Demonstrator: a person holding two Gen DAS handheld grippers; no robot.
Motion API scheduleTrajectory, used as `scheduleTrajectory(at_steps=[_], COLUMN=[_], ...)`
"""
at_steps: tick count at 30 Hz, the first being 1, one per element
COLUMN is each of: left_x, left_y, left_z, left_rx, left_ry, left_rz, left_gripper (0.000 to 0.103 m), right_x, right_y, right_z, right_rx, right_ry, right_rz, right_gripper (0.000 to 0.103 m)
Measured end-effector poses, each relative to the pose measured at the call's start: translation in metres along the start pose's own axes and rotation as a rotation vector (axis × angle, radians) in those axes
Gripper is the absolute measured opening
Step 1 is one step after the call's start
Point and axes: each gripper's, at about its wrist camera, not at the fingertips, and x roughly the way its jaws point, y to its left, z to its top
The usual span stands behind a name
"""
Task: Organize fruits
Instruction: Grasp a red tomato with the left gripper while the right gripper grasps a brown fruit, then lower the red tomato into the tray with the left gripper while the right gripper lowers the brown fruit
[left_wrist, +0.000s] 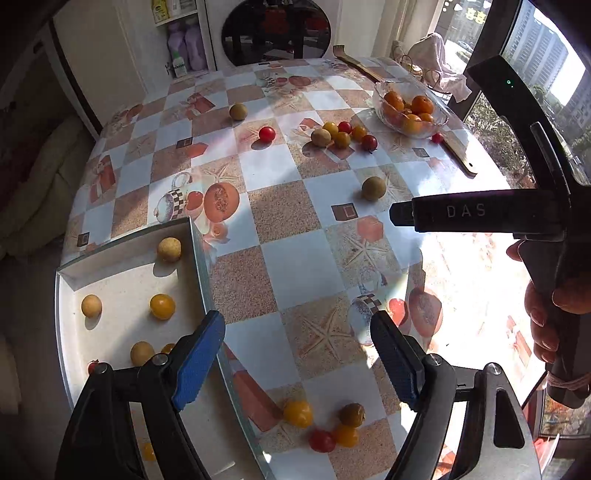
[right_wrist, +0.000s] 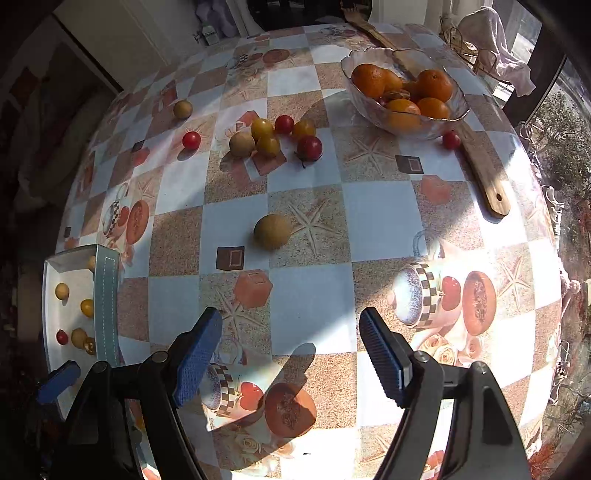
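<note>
The worktop (right_wrist: 310, 295), covered in a checked printed cloth, carries loose fruit across its far and near parts. The white tray (left_wrist: 122, 280) sits at its left edge and already holds several small round fruits. A glass bowl (right_wrist: 406, 122) of oranges stands far right, beside a wooden stick (right_wrist: 484, 173).

The step in hand appears to be a transit between picks: the left gripper (left_wrist: 297, 354) hangs over the tray's right wall, fingers spread and empty; the right gripper (right_wrist: 290, 350) hovers over bare cloth, fingers likewise spread with nothing between them.

The next move likely calls for reaching the lone brown fruit (right_wrist: 272, 230) at mid-worktop, well apart from everything else. The far cluster (right_wrist: 275, 138) lies packed, fruits touching, so single picks there risk nudging neighbours. 4 fruits (left_wrist: 325, 424) lie near the left gripper.
</note>
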Motion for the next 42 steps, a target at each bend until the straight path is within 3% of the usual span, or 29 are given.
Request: scheduleTrajectory(at_steps=[3,7,13,17,21,23,25,26,29,30,42], left_x=[0.011,0.039,0.093,0.125,0.143,0.151,0.152,0.152,0.152,0.152,0.103], left_y=[0.021,0.043,0.052,0.048,0.042,0.040,0.037,0.035,0.029,0.028,0.041], left_z=[0.039,0.086,0.140,0.161,0.167,0.169,0.170,0.171,0.175,0.176,0.136], left_rx=[-0.069,-0.150,-0.193,-0.175,-0.148,-0.139,-0.130,-0.121,-0.089,-0.085,-0.130], left_ry=[-0.022,-0.053,-0.065,-0.029,-0.015,0.008,-0.004,-0.009,-0.012,-0.014,-0.037], left_rz=[0.029,0.042,0.071,0.078,0.091,0.092,0.092,0.089,0.083,0.082,0.004], left_gripper=[0.082,0.082,0.081,0.067,0.066,0.051,0.048,0.041,0.023,0.022,0.022], right_x=[0.005,0.016,0.029,0.034,0.039,0.043,0.045,0.045,0.045,0.045,0.027], right_y=[0.000,0.003,0.008,0.008,0.008,0.008,0.008,0.008,0.011,0.011,-0.005], right_z=[0.009,0.020,0.030,0.035,0.039,0.041,0.041,0.042,0.042,0.042,0.034], right_rx=[-0.008,-0.017,-0.032,-0.039,-0.039,-0.038,-0.040,-0.047,-0.070,-0.069,0.009], right_ry=[-0.023,-0.026,-0.028,-0.033,-0.031,-0.028,-0.023,-0.029,-0.030,-0.030,-0.018], right_rz=[-0.004,0.012,0.025,0.027,0.031,0.029,0.025,0.014,-0.001,-0.002,0.097], right_gripper=[0.079,0.070,0.070,0.070,0.067,0.064,0.059,0.057,0.039,0.031,0.031])
